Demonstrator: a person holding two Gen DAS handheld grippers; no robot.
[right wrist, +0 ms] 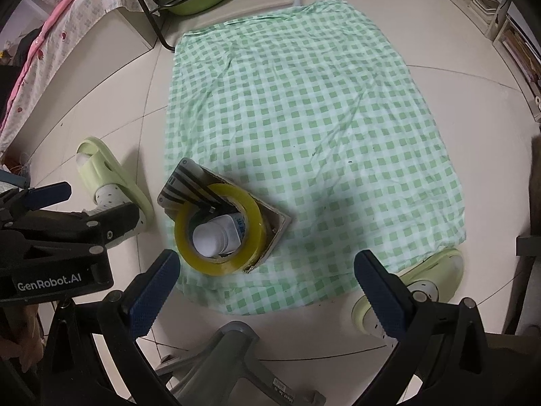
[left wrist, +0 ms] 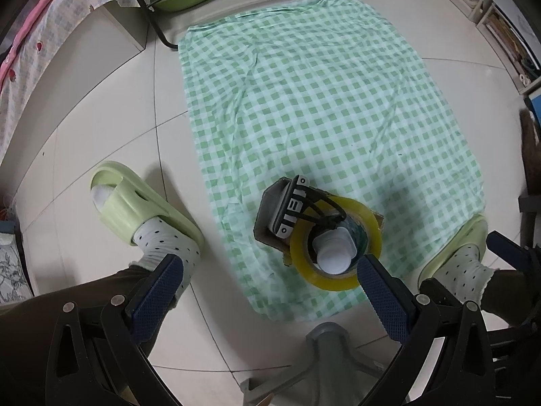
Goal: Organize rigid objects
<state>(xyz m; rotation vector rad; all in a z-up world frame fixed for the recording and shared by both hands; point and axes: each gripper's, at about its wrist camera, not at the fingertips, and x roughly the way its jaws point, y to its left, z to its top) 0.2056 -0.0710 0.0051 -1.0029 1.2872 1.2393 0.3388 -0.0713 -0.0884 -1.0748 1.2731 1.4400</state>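
Both tools hovering wide open and empty-handed

You are holding the left tool [left wrist: 270, 289] above the small brown cardboard box [left wrist: 267, 209] on the green checked cloth [left wrist: 321, 101], yellow tape roll [left wrist: 338, 243] atop; the right tool [right wrist: 267, 287] is waiting: descend slowly, centred.

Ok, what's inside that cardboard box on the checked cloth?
The cardboard box holds a white-capped bottle standing inside a yellow tape roll, plus a flat black-and-white item leaning at the back. Anything beneath them is covered.
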